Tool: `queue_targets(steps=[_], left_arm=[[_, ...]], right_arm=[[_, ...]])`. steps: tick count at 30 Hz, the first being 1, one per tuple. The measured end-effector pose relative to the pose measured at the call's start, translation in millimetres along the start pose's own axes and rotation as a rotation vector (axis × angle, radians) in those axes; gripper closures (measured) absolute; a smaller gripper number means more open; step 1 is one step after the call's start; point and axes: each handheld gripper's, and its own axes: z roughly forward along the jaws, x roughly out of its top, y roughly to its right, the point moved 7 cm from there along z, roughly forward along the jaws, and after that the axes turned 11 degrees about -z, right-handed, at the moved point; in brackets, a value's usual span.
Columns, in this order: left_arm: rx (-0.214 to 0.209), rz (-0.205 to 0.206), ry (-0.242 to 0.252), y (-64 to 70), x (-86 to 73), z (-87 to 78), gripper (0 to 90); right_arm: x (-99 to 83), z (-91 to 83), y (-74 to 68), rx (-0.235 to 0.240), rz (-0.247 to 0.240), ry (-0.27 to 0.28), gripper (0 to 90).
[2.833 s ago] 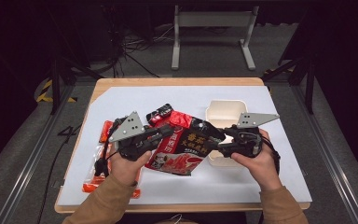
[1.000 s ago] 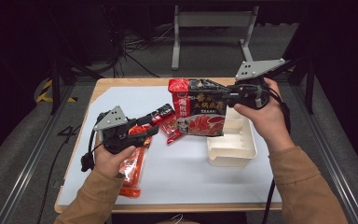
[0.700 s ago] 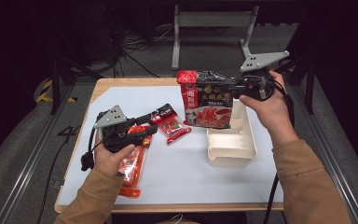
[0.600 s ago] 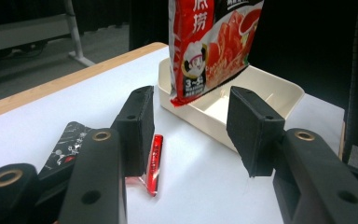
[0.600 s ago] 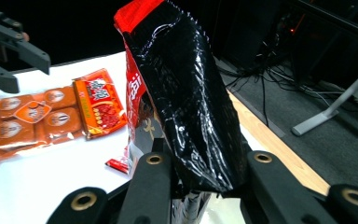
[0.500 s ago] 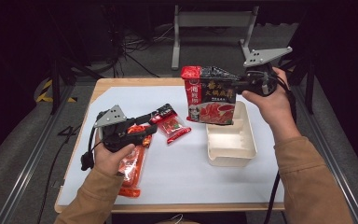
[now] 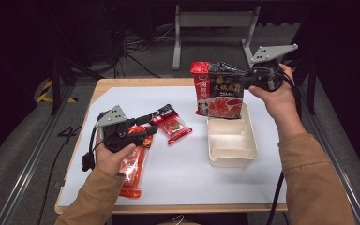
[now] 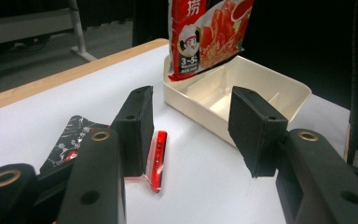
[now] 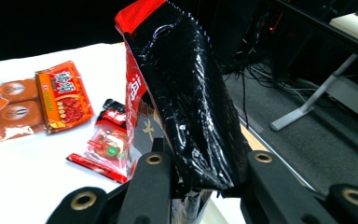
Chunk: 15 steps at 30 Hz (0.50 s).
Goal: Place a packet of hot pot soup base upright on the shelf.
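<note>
My right gripper (image 7: 240, 78) is shut on the top edge of a large red and black sauce bag (image 7: 217, 93) (image 9: 186, 112), held upright with its bottom end over the far end of a cream plastic container (image 7: 229, 139) (image 8: 242, 98). My left gripper (image 7: 150, 127) (image 8: 193, 128) hovers open over the left part of the white table, with nothing between its jaws. A small red and black packet (image 7: 171, 124) (image 8: 81, 137) lies just ahead of it. In the left gripper view the bag (image 8: 207, 35) hangs over the container's far corner.
Orange and red snack packets (image 7: 132, 166) (image 9: 37, 100) lie under my left hand near the table's left edge. The small red packet (image 9: 105, 144) lies between them and the container. A white mat (image 7: 178, 178) covers the wooden table. Metal frame legs (image 7: 213, 21) stand beyond the far edge.
My right gripper has lifted the large bag from the table's middle and carried it right and up over the container's far end. My left gripper let go of it and drew back left.
</note>
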Motion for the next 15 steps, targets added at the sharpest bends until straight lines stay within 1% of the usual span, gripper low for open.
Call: queue_targets(steps=[2, 7, 9, 15], left_arm=[[0.000, -0.007, -0.002, 0.1, -0.5, 0.4, 51.3], [0.003, -0.005, -0.004, -1.0, -1.0, 1.2, 51.3], [0.002, -0.011, -0.005, -0.8, -1.5, 1.5, 51.3], [0.004, -0.013, -0.009, -1.6, -2.2, 2.0, 51.2]], right_arm=[[-2.4, 0.4, 3.0, -0.006, -0.003, 0.004, 77.1], [-10.1, 2.0, 10.1, -0.027, -0.026, 0.000, 77.1], [-13.2, 2.9, 11.9, -0.032, -0.033, -0.002, 77.1], [-25.8, 7.4, 17.3, -0.046, -0.030, -0.014, 77.2]])
